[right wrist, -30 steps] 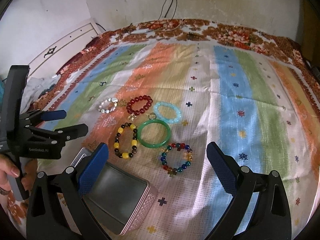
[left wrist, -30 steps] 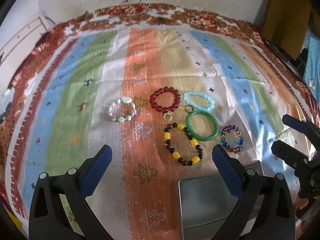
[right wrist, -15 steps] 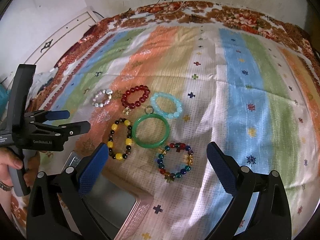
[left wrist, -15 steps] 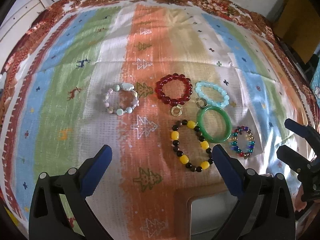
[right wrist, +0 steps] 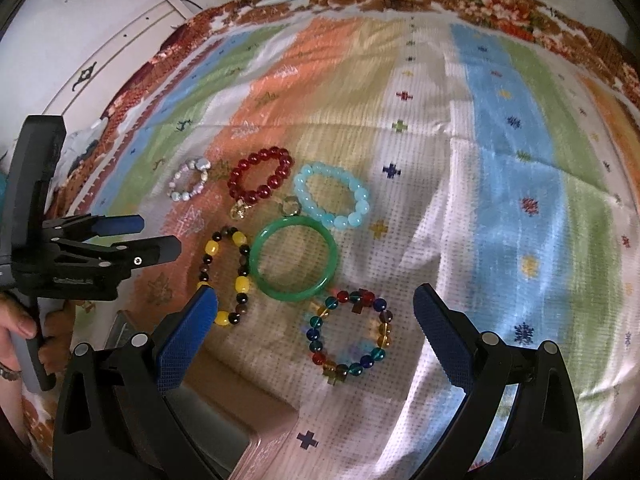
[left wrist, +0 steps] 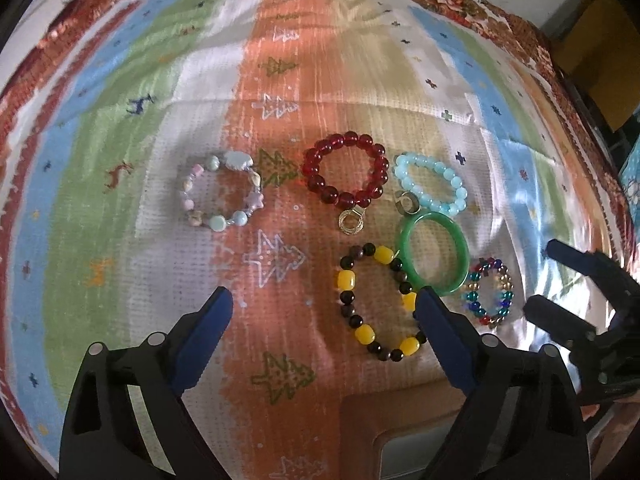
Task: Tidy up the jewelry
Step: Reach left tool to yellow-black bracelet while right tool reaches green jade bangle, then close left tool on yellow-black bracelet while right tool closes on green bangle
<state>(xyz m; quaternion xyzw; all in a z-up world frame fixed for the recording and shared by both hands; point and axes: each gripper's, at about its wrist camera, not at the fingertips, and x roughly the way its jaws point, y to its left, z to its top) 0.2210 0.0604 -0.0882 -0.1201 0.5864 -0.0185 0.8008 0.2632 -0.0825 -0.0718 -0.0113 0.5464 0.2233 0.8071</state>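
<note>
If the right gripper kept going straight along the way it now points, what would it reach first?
Most likely the multicolored bead bracelet, which lies on the cloth between the open fingers of the right gripper. The green bangle sits just beyond it. Depth is uncertain.

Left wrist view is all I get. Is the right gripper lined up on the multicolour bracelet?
Observer: Yes. In the right wrist view the multicolour bracelet lies between the right gripper's wide-open fingers, and neither finger touches it.
Operator: What does the side of the box look like? I only see its top edge.
Observer: The box shows a pink side wall facing the right camera, below and left of that bracelet.
</note>
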